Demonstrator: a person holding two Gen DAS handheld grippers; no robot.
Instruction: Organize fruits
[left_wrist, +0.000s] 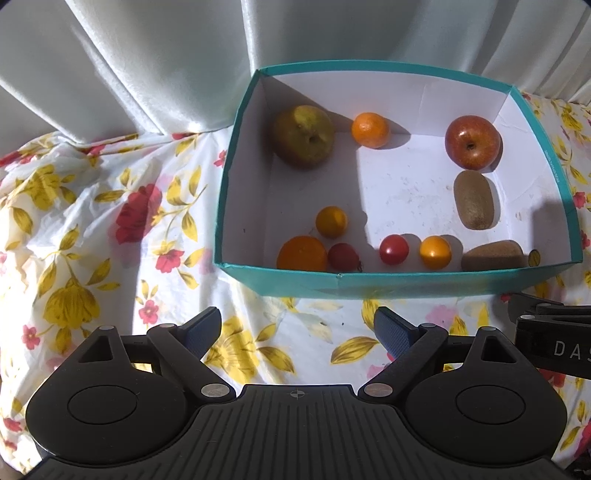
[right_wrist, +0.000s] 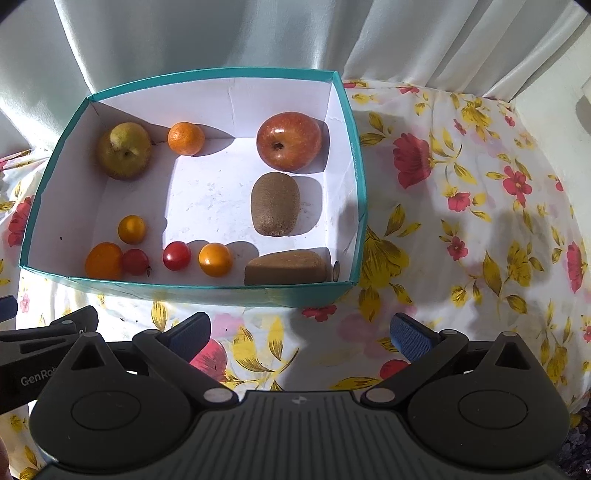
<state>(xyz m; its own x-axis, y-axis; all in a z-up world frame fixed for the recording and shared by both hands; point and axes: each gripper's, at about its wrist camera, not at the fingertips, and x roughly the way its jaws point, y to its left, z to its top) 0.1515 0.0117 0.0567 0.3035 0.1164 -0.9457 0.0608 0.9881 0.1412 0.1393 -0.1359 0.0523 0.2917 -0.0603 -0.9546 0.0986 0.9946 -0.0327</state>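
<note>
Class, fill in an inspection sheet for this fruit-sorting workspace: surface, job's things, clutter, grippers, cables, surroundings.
Surface: floral cloth, wrinkled, part sunlit.
Job's things: teal box holding a red apple, a pear, a mandarin, two kiwis, and small red and orange tomatoes near its front wall.
Clutter: nothing seen.
Grippers: left gripper and right gripper both open, empty, in front of the box.
Cables: nothing seen.
Surroundings: pale curtain behind.

Pale curtains (left_wrist: 155, 66) are hanging in folds across the upper frame, while sunlight is falling on a wrinkled floral cloth (left_wrist: 92, 221) covering the tabletop below.
</note>
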